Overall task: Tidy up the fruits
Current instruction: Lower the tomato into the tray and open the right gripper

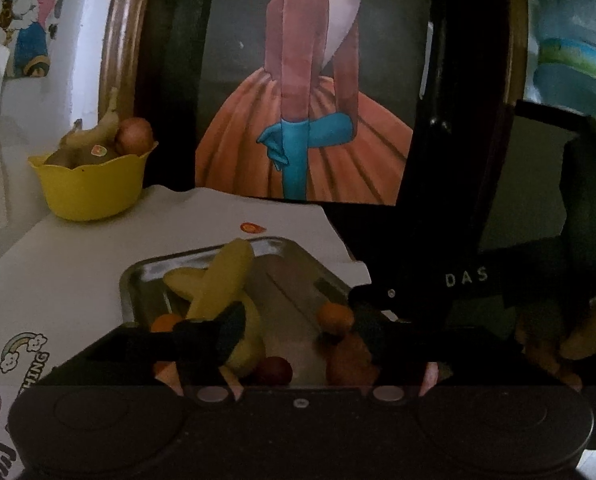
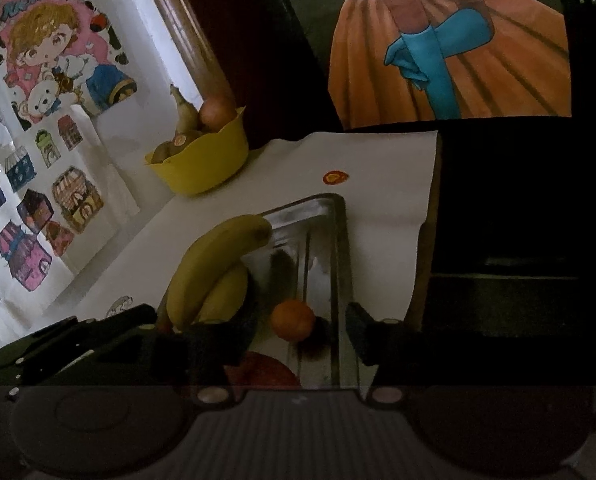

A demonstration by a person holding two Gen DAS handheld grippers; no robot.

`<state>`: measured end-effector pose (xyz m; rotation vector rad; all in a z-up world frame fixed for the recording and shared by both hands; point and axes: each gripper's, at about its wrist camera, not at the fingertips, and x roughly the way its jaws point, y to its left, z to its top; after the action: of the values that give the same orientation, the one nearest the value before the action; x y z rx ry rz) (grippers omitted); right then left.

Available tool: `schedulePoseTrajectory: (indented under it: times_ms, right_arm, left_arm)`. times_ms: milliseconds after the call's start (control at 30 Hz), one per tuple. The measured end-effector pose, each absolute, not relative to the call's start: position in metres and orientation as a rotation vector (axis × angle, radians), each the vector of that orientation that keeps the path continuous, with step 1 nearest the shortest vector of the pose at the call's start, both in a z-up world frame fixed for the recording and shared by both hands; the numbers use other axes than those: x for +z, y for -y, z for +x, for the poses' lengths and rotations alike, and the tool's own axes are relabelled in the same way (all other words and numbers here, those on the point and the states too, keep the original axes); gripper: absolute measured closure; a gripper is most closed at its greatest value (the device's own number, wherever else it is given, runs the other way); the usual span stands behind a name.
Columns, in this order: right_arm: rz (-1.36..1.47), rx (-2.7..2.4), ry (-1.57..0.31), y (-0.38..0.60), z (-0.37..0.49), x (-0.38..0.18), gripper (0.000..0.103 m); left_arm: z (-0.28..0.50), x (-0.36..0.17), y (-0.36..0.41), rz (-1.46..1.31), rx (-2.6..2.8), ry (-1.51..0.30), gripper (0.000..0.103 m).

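Two curved yellow bananas (image 2: 213, 268) lie in a shiny rectangular metal tray (image 2: 340, 240) at lower centre, beside a small round orange fruit (image 2: 291, 319). Right gripper (image 2: 298, 332) and left gripper (image 1: 285, 320) hover fingers apart, seemingly empty. Bananas bruise easily; take hold mid-body, gently.

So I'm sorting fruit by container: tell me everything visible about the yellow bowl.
The yellow scalloped-rim plastic-looking bowl stands upright on the white paper sheet, at its far left corner, beyond the shiny metal tray and apart from it. It holds a banana, a round reddish-brown fruit and brown stickered fruit. Neither tool touches it.
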<state>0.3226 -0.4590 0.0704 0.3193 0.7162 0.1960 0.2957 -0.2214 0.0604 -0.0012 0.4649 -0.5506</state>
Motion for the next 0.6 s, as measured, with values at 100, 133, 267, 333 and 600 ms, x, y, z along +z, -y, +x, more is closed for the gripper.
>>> schedulePoseTrajectory:
  times_ms: [100, 133, 267, 333, 600]
  right_arm:
    - [0.321, 0.188, -0.708, 0.459, 0.321, 0.073, 0.039]
    - [0.319, 0.186, -0.705, 0.458, 0.321, 0.073, 0.037]
    - [0.31, 0.177, -0.683, 0.456, 0.317, 0.079, 0.027]
    - [0.303, 0.171, -0.67, 0.455, 0.315, 0.083, 0.021]
    - [0.283, 0.164, -0.627, 0.442, 0.301, 0.101, 0.004]
  left_arm:
    - [0.297, 0.068, 0.211, -0.054, -0.538, -0.458, 0.03]
    - [0.298, 0.072, 0.207, -0.07, -0.529, -0.451, 0.027]
    - [0.297, 0.086, 0.193, -0.104, -0.49, -0.404, 0.017]
    - [0.295, 0.092, 0.187, -0.115, -0.475, -0.386, 0.012]
    - [0.284, 0.11, 0.166, -0.155, -0.422, -0.325, 0.001]
